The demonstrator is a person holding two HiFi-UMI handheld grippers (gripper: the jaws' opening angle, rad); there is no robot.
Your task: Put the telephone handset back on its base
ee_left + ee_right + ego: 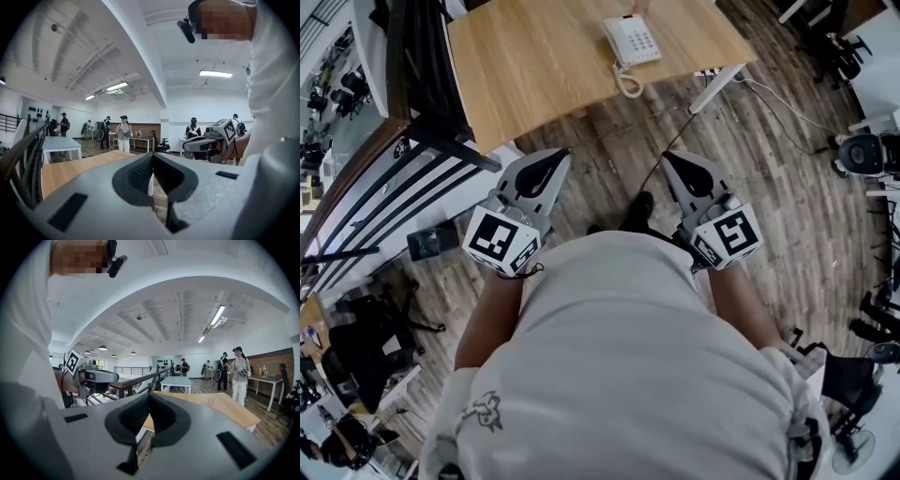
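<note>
A white telephone [630, 39] lies at the far side of a wooden table [534, 66], its coiled cord [628, 84] hanging over the near edge. Its handset seems to lie along the base's left side; I cannot tell how it sits. Both grippers are held close to the person's body, over the floor and well short of the table. The left gripper [555, 159] [152, 157] is shut with nothing in it. The right gripper [673, 161] [149, 397] is shut and empty too. Each gripper view looks out level over the table edge; the phone is not in them.
A black railing [422, 141] runs along the table's left side. The table's white leg [717, 89] and cables [769, 103] stand on the plank floor at the right. Several people [123, 133] [239, 371] stand far off, by other tables [176, 380].
</note>
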